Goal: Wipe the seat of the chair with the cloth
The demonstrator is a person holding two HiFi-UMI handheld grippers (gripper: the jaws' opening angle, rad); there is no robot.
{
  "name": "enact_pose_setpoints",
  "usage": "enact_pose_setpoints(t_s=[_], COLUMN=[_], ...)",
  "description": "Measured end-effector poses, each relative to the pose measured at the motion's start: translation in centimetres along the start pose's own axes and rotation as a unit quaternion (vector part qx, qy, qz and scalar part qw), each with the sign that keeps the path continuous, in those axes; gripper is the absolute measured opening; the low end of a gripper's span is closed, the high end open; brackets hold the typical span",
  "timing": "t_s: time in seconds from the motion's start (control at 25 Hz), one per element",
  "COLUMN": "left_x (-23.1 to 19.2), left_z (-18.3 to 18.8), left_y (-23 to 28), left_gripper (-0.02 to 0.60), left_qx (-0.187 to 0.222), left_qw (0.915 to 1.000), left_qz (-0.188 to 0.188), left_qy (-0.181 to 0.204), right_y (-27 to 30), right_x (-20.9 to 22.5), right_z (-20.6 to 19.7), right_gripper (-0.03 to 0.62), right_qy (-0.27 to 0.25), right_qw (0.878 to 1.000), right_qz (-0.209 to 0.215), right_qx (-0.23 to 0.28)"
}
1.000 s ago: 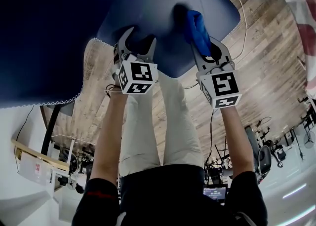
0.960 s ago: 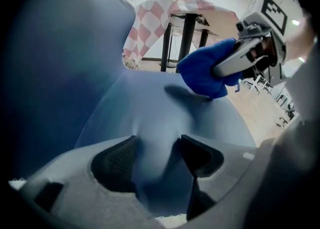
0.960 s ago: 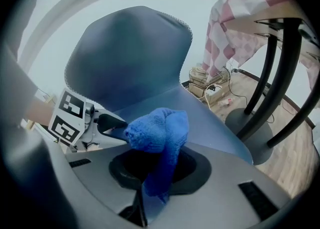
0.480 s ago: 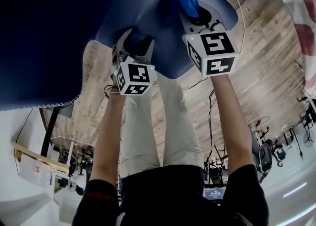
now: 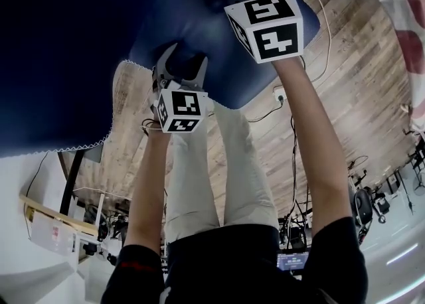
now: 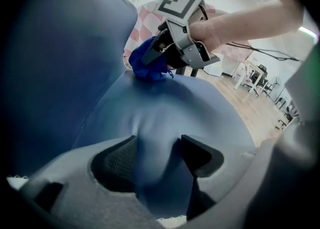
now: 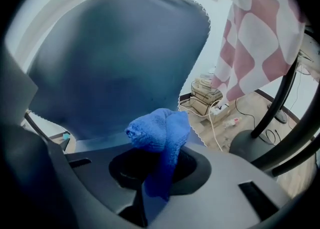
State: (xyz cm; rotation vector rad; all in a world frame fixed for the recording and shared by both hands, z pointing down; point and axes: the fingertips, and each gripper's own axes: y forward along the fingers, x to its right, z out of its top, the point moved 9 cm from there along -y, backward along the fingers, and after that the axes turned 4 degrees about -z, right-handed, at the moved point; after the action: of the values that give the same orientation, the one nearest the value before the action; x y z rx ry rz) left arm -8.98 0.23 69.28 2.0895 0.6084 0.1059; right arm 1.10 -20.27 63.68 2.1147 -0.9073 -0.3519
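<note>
Cloth: the blue cloth (image 7: 159,129) lies bunched on the far part of the seat (image 5: 199,20), close to the backrest (image 7: 115,58).
Right gripper: the right gripper (image 7: 160,173) has its jaws pressed together on the cloth and holds it down on the seat.
Left gripper: the left gripper (image 6: 155,148) is at the front edge of the seat, its jaws pinching a fold of the blue seat between them.

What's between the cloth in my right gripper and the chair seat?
Nothing visible. The cloth, shut in the right gripper, appears to rest on the seat near the backrest. The left gripper pinches the seat's front edge, apart from the cloth.
</note>
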Motion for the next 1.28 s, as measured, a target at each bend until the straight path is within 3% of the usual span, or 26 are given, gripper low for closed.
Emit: enact_pose_setpoints(t_s=[0.48, 0.96, 1.28], left_x=[0.0, 0.0, -0.1], left_z=[-0.2, -0.2, -0.3], left_y=[-0.1, 0.0, 0.0], left_gripper=[0.279, 0.279, 0.279], left_qx=[0.008, 0.007, 0.010], left_qw=[1.0000, 1.0000, 0.9999], left_qz=[0.002, 0.002, 0.003], left_qy=[0.003, 0.002, 0.004], right_y=[2.4, 1.3, -0.7], right_x=[-1.5, -0.2, 2.5], right_z=[-1.2, -2.7, -5.5], right_gripper=[0.066, 0.066, 0.066], right_qy=[-0.048, -0.025, -0.001], right_qw=[0.999, 0.999, 0.998], right_qz=[-0.006, -0.021, -0.056], right_qx=[-0.014, -0.013, -0.027])
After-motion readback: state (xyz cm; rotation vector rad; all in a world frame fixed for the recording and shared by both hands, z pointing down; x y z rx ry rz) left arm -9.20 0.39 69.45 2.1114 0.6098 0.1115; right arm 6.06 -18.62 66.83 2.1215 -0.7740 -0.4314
